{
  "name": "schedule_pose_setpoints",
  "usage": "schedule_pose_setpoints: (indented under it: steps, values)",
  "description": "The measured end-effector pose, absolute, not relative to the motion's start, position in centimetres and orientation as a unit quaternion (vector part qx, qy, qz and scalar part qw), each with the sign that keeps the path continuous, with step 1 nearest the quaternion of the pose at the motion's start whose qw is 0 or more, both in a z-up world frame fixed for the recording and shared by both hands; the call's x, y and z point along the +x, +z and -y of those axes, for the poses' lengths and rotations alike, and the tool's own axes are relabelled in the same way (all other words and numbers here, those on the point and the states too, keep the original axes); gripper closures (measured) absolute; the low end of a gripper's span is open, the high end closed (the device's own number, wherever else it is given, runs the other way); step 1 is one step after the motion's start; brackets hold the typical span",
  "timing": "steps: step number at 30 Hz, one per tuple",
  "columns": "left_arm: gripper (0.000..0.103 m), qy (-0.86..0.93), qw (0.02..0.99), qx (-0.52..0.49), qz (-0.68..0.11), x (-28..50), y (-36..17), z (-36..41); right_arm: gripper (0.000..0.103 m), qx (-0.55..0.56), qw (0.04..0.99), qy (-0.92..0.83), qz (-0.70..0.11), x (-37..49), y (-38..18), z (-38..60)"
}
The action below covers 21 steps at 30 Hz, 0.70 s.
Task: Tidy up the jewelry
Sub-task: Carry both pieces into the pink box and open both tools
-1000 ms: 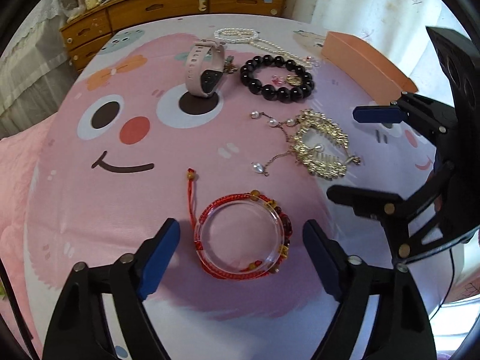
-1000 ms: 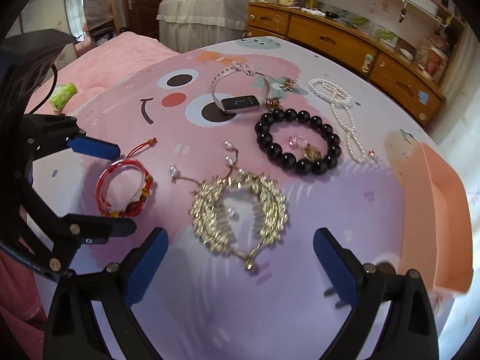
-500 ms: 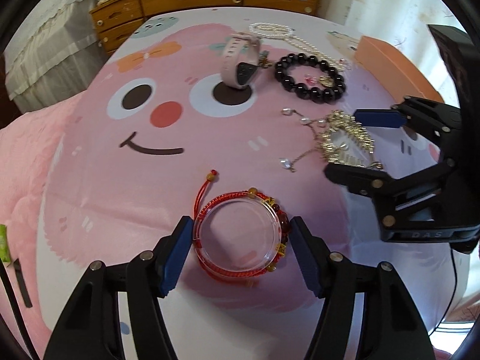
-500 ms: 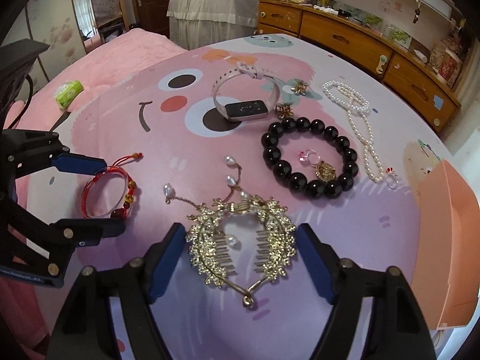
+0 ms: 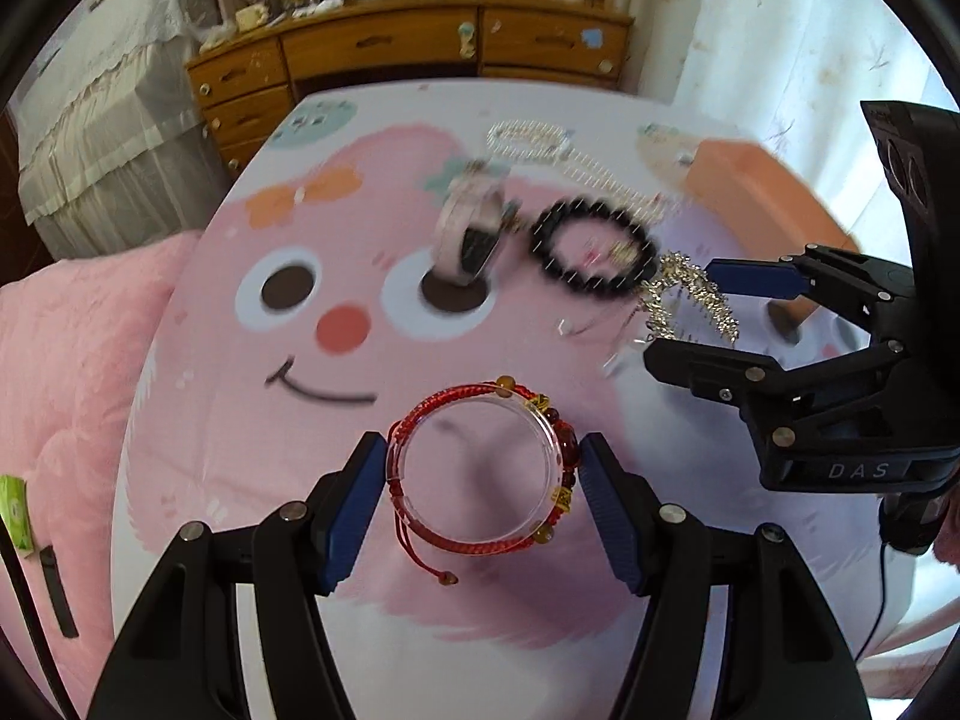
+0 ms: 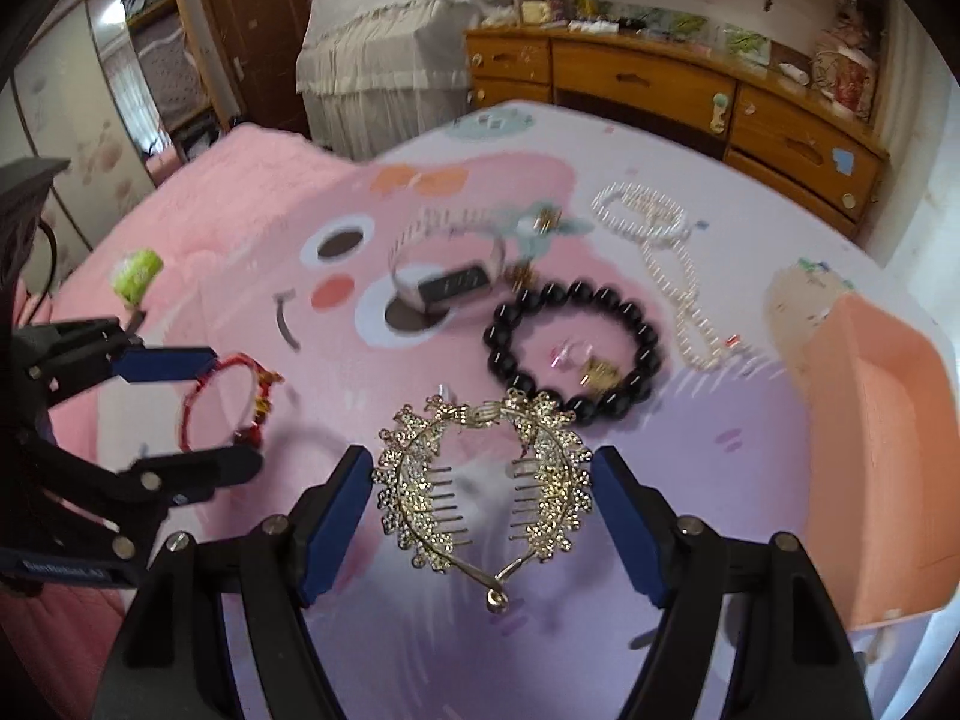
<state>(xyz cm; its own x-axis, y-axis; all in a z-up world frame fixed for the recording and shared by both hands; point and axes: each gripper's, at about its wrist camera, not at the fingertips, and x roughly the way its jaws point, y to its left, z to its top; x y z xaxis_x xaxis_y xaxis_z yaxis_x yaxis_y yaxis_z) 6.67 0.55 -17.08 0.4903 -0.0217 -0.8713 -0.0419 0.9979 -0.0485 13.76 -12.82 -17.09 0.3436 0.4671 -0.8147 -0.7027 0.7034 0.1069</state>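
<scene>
My left gripper is shut on a red cord bracelet wrapped around a clear ring and holds it lifted above the bed; its cord tail hangs down. It also shows in the right wrist view. My right gripper is shut on a gold hair comb ornament, also lifted; the comb shows in the left wrist view. A black bead bracelet, a pink watch and a white pearl necklace lie on the bedspread.
An orange box stands open at the right edge of the bed, also in the left wrist view. A wooden dresser stands beyond the bed. A green packet lies on the pink quilt at left.
Both grippers have closed on their items and risen: the left one on the red bracelet, the right one on the gold comb. The bed now looks farther away and blurred.
</scene>
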Motion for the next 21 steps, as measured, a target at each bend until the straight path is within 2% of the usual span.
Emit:
schedule_pose_setpoints:
  steps: [11, 21]
  values:
    - [0.039, -0.07, 0.886, -0.015, -0.457, 10.8, -11.2, 4.7, 0.028, -0.076, 0.871, 0.285, -0.392, 15.8, -10.5, 19.5]
    - [0.039, -0.144, 0.903, -0.008, -0.404, 16.2, -8.9, 11.3, 0.028, -0.029, 0.914, 0.171, -0.366, 18.0, -9.0, 27.8]
